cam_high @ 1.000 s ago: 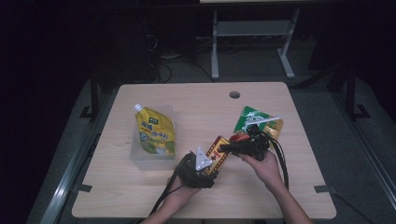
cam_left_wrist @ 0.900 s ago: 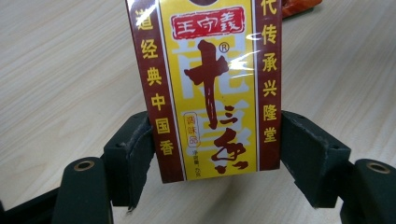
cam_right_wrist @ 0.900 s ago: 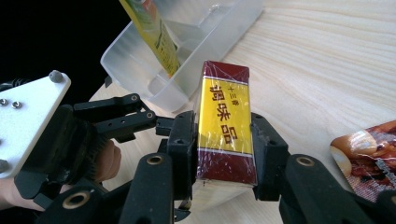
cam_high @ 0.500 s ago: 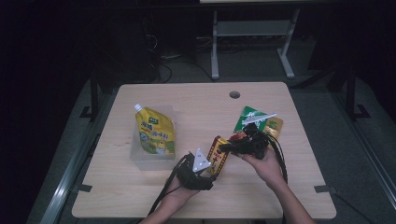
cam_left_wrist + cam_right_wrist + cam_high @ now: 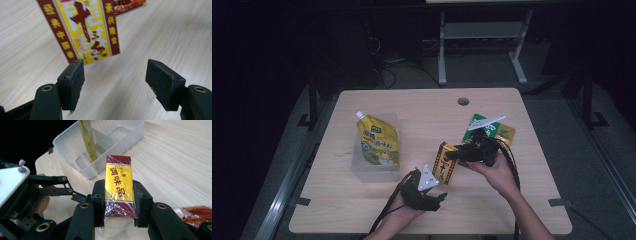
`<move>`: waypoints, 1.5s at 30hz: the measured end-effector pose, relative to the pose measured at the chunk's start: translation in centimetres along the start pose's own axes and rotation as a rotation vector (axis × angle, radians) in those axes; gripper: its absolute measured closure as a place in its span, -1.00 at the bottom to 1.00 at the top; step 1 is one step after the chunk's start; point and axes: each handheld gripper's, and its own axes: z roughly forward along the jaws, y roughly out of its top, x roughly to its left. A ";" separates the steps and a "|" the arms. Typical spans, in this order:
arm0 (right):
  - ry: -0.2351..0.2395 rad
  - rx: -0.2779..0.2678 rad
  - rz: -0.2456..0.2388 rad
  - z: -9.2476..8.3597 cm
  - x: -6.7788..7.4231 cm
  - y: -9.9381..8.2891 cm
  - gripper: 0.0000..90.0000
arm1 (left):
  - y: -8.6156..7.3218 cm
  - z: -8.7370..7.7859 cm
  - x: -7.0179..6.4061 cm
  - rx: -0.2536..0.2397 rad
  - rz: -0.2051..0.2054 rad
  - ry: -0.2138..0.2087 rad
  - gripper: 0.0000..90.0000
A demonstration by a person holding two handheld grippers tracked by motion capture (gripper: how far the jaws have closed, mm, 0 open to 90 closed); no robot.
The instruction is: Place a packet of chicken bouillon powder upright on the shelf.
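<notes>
The seasoning box (image 5: 445,163), red and yellow and wrapped in film, is clamped by its narrow sides between the 2 pads of the right gripper (image 5: 455,154) and hangs lifted off the wooden table (image 5: 422,110), right of centre. At 6 o'clock from it the left gripper (image 5: 115,80) waits with jaws spread wide and nothing between them, close to the near edge. At 9 o'clock stands a clear plastic tub (image 5: 117,135) with a yellow spouted pouch (image 5: 379,142) leaning in it. At 2 o'clock lies a green packet (image 5: 497,131). The far half of the table, toward 12 o'clock, offers bare wood.
</notes>
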 end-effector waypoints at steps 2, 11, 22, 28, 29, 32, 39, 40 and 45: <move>-0.001 0.004 -0.017 0.1 0.1 0.4 0.49 | -0.1 0.0 -0.1 0.006 0.001 -0.012 -0.32; 0.002 0.003 -0.094 0.8 1.0 1.8 0.49 | -0.4 -0.4 -0.7 0.017 0.023 -0.057 -0.36; 0.029 0.006 -0.153 1.4 1.8 3.1 0.49 | -0.7 -0.4 -1.4 0.006 0.012 -0.104 -0.37; 0.052 -0.001 -0.190 1.4 2.3 3.8 0.49 | -0.8 -0.4 -1.8 -0.008 0.028 -0.097 -0.37; 0.054 0.000 -0.202 1.4 2.6 4.1 0.49 | -0.9 -0.3 -1.9 -0.007 0.026 -0.100 -0.37; 0.070 -0.015 -0.224 1.3 3.2 4.6 0.49 | -0.9 -0.2 -2.0 -0.006 0.030 -0.107 -0.37; 0.096 0.010 -0.278 1.9 4.5 6.1 0.49 | -1.0 -0.1 -2.1 0.007 0.040 -0.112 -0.37; 0.102 0.010 -0.286 2.0 4.7 6.3 0.49 | -1.0 -0.1 -2.1 0.007 0.038 -0.115 -0.37; 0.132 0.009 -0.335 2.5 5.4 7.0 0.49 | -1.1 -0.1 -2.2 0.004 0.039 -0.121 -0.37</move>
